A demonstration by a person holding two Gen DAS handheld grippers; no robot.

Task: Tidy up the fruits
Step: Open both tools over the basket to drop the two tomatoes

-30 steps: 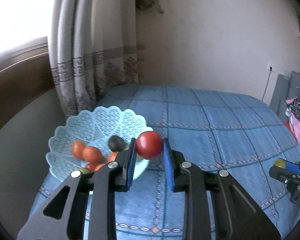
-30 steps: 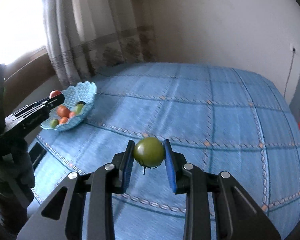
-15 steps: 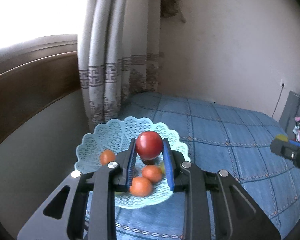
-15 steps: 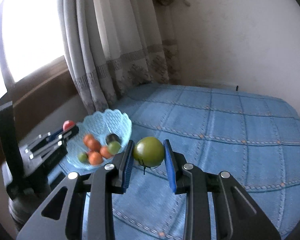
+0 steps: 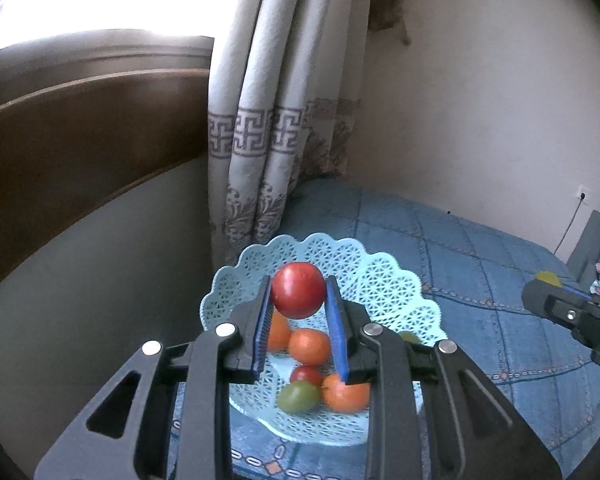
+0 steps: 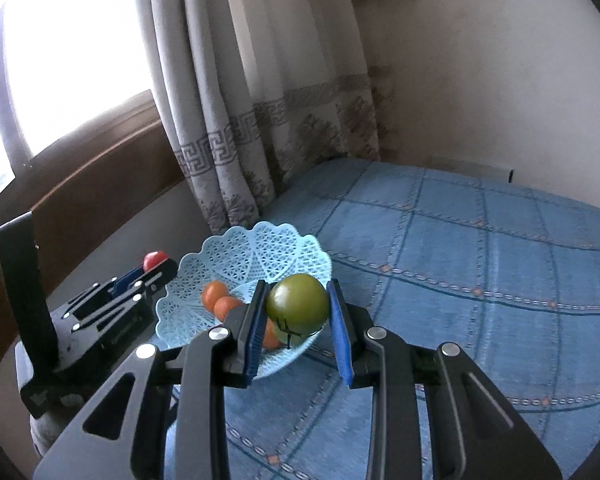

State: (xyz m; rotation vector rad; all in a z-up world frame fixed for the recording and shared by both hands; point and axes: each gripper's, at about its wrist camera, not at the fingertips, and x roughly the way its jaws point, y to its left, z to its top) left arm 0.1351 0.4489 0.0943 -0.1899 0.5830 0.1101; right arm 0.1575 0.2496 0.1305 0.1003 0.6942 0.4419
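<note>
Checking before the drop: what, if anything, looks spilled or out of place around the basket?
Nothing stands out. The basket sits level on the blue bedspread with its fruit inside; each tongs grips one fruit, red tomato left, green tomato right.

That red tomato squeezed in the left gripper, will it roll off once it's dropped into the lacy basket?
Probably a little. The red tomato is round and glossy, so it is likely to roll when the left gripper lets go. The light blue basket curves upward at its rim, and the orange fruits already inside should stop it. Its skin looks smooth, so maybe slippery.
</note>
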